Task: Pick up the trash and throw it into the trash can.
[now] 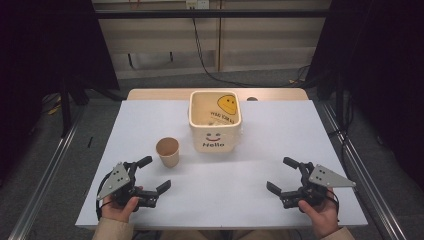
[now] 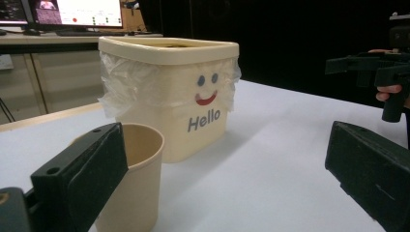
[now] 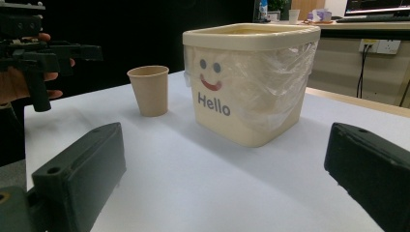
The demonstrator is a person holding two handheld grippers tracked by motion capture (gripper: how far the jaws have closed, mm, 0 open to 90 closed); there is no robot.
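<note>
A tan paper cup (image 1: 167, 151) stands upright on the white table (image 1: 260, 145), just left of a cream square bin (image 1: 215, 122) with a smiley face, the word Hello and a clear plastic liner. My left gripper (image 1: 154, 174) is held open near the front left edge, a short way in front of the cup. In the left gripper view the cup (image 2: 138, 179) stands close behind the left jaw and the bin (image 2: 169, 92) behind it. My right gripper (image 1: 285, 175) is open at the front right, nothing between its jaws. The right gripper view has the cup (image 3: 149, 90) and bin (image 3: 251, 79) farther off.
The table's far edge meets a wooden strip (image 1: 150, 94). Cables run over the floor beyond. Metal rails (image 1: 45, 170) flank the table. The other hand's gripper (image 3: 34, 53) is at the left of the right gripper view. Open tabletop lies between the two grippers.
</note>
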